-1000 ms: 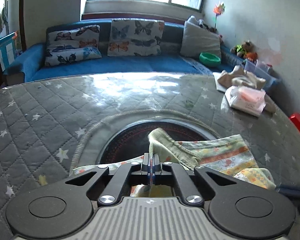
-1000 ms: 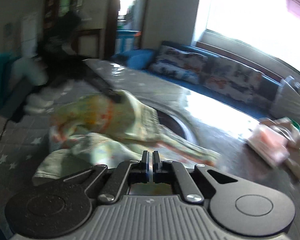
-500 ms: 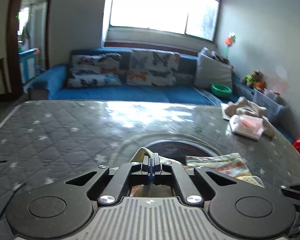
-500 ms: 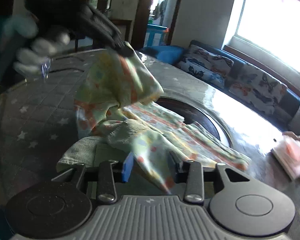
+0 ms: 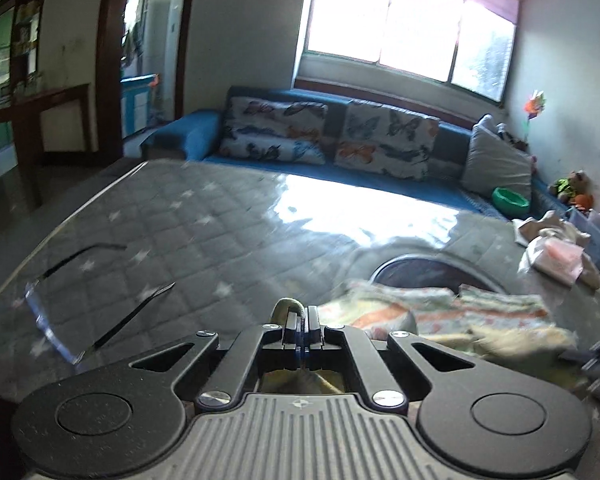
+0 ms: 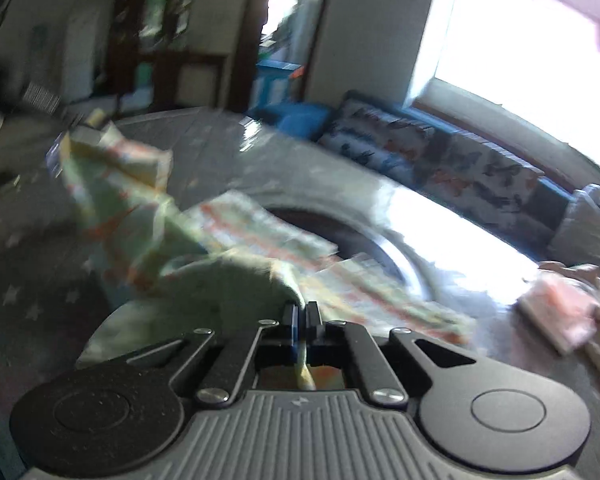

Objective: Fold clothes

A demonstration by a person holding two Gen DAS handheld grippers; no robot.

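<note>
A pale green garment (image 5: pixel 440 312) with orange and yellow print lies rumpled on the grey star-quilted table (image 5: pixel 180 232). My left gripper (image 5: pixel 302 314) is shut on its ribbed cuff, which loops up just past the fingertips. In the right wrist view the garment (image 6: pixel 140 216) stretches, blurred, from my right gripper (image 6: pixel 302 312) up to the far left, where the left gripper (image 6: pixel 56 104) holds its other end. The right gripper is shut on a fold of the cloth. It also shows as a dark shape (image 5: pixel 596 360) at the left view's right edge.
A dark round inset (image 5: pixel 428 272) lies in the table under the garment. A plastic packet (image 5: pixel 556 256) and beige cloth sit at the table's right end. Beyond the far edge runs a blue sofa (image 5: pixel 340 168) with cushions and a green bowl (image 5: pixel 510 200).
The right gripper, open around the cloth half a second ago, has shut on it. The left gripper has swung left and up with the cuff, pulling the garment out between the two.
</note>
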